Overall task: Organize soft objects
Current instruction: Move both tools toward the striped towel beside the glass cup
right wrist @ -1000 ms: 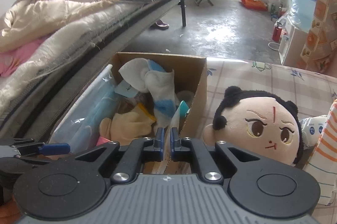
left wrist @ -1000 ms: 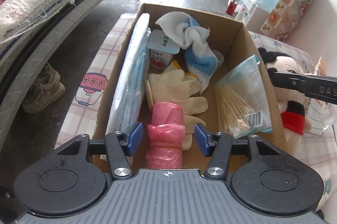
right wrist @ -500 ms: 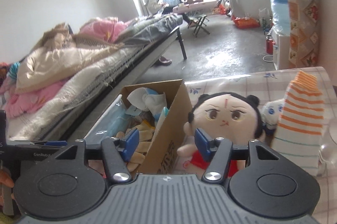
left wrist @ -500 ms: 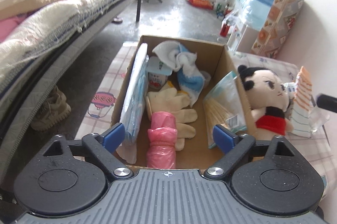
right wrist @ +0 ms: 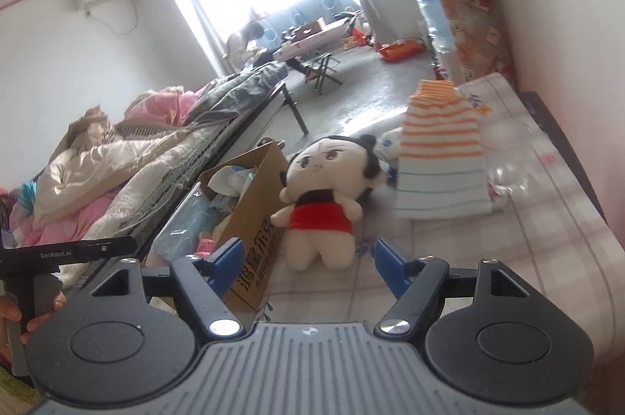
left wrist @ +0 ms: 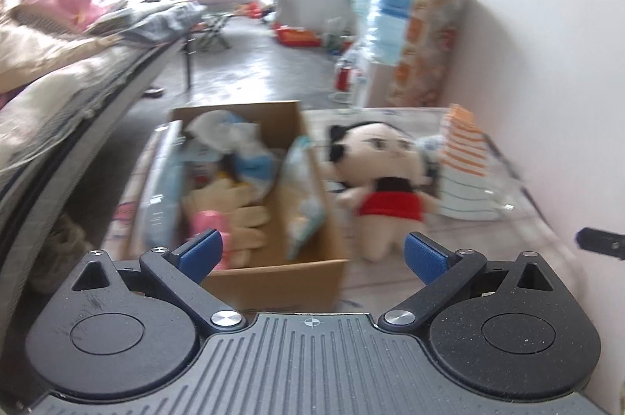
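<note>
Both grippers hang above the near edge of the surface [right wrist: 527, 243], each with its blue fingers spread wide apart and nothing between them. The left gripper [left wrist: 312, 254] looks over the near wall of the box [left wrist: 281, 282], which sits along the surface's left edge, beside the bed [left wrist: 58, 94]. Inside the box lie cream gloves [left wrist: 238, 215], a pink roll [left wrist: 207, 223], a white and blue cloth [left wrist: 234, 137] at the far end, and plastic packets along both side walls; this view is blurred, so finer detail is lost. The right gripper [right wrist: 308, 264] faces the doll [right wrist: 324, 204], which stands in its red top just right of the box, touching its outer wall. A striped cloth [right wrist: 441, 161], orange bands above and blue below, stands just right of the doll, toward the wall-side edge.
</note>
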A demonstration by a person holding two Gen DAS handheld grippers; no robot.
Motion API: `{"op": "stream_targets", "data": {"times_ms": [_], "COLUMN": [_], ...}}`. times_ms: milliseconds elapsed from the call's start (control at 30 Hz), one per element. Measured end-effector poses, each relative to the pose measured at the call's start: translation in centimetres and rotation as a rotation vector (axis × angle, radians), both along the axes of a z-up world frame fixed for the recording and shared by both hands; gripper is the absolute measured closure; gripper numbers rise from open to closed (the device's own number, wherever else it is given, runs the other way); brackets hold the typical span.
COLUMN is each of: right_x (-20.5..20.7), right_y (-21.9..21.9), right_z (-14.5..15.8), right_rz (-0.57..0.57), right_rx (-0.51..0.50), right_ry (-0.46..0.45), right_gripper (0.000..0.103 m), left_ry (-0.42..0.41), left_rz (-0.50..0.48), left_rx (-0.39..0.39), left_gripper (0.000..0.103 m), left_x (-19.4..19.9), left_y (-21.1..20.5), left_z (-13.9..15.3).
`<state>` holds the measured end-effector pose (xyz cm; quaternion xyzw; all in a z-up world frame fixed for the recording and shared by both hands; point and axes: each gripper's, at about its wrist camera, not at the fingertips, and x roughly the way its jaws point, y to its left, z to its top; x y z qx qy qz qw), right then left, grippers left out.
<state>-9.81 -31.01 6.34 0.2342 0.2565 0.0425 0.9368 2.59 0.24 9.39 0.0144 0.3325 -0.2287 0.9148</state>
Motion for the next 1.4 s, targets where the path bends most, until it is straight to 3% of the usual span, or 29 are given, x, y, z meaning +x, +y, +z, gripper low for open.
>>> {"op": "stream_targets", "data": {"times_ms": [233, 433, 600, 767, 867, 1000, 1133, 1300, 1400], "right_x": [-2.0, 0.2, 3.0, 5.3, 6.2, 6.7, 6.9, 7.4, 8.3], "right_y": [-2.2, -4.1, -5.7, -6.9, -7.4, -7.7, -8.0, -8.7, -8.7], "right_z": [-3.9, -6.6, -8.7, -10.3, -11.1, -12.0, -12.3, -12.6, -12.3], "right_rz": [-0.136, -0.212, -0.237, -0.224, -0.215, -0.212, -0.219, -0.241, -0.232], "right_rx": [0.065, 0.055, 0.033, 0.05, 0.07, 0.083, 0.085, 0.069, 0.027], "right_ry": [-0.023, -0.04, -0.014, -0.006, -0.01, -0.002, -0.001, 0.005, 0.007], "right_gripper": [0.025, 0.025, 0.025, 0.025, 0.025, 0.025, 0.025, 0.025, 0.025], "left_ry": [-0.044, -0.029, -0.015, -0.026, -0.015, 0.011, -0.026, -0.056, -0.021], "left_rz": [-0.105, -0.143, -0.114, -0.051, -0.037, -0.027, -0.026, -0.081, -0.118], "left_rx": [0.018, 0.104, 0.177, 0.326, 0.374, 0.371, 0.364, 0.292, 0.248], "left_gripper": [0.002, 0.003, 0.004, 0.004, 0.002, 0.002, 0.002, 0.002, 0.004], "left_x": [-0.1, 2.4, 5.5, 8.7, 10.3, 11.6, 11.2, 10.5, 11.2], "left_y": [-7.2, -14.2, -18.6, -21.8, -22.8, -23.0, -23.3, -23.5, -24.2], "left_z": [-0.9, -3.7, -5.9, -8.9, -10.0, -10.3, -9.4, -7.5, -7.0]}}
